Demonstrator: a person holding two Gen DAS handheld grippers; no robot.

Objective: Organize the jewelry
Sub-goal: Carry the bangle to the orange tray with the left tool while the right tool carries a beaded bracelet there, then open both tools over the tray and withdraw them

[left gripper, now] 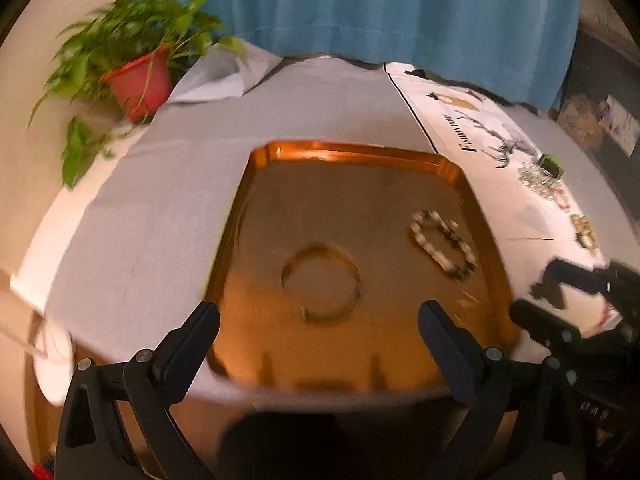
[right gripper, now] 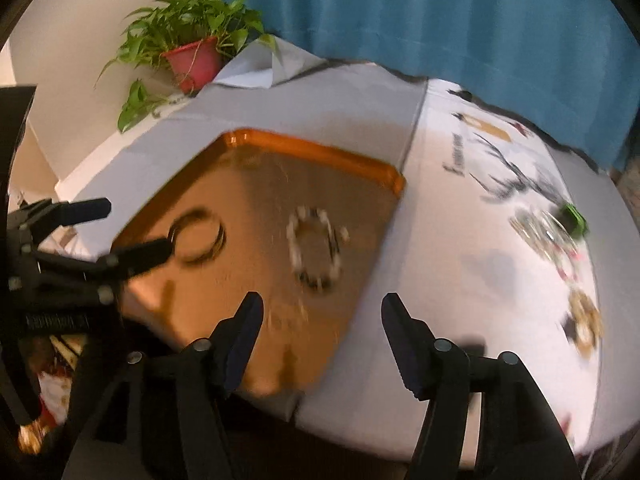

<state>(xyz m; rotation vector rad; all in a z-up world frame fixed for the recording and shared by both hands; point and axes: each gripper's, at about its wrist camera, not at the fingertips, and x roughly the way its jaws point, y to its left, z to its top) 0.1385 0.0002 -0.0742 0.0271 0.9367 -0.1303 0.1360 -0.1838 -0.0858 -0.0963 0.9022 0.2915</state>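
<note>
A shiny orange tray (left gripper: 340,152) (right gripper: 320,152) lies on the cloth-covered table. On it rest a thin gold bangle (left gripper: 322,286) (right gripper: 198,240) and a black-and-white beaded bracelet (left gripper: 444,244) (right gripper: 316,248). My left gripper (left gripper: 318,312) (right gripper: 128,226) stands wide open low over the tray's near part, with the bangle just ahead between its fingers and no pad on it. My right gripper (right gripper: 323,300) (left gripper: 532,300) is open over the tray's right edge, short of the beaded bracelet, with nothing between its fingers.
More jewelry sits on the white printed cloth to the right: a silvery pile (left gripper: 540,184) (right gripper: 548,236), a gold piece (left gripper: 586,232) (right gripper: 584,320) and a small green object (left gripper: 552,164) (right gripper: 574,216). A red-potted plant (left gripper: 140,80) (right gripper: 196,60) stands far left, before a blue curtain (left gripper: 360,8).
</note>
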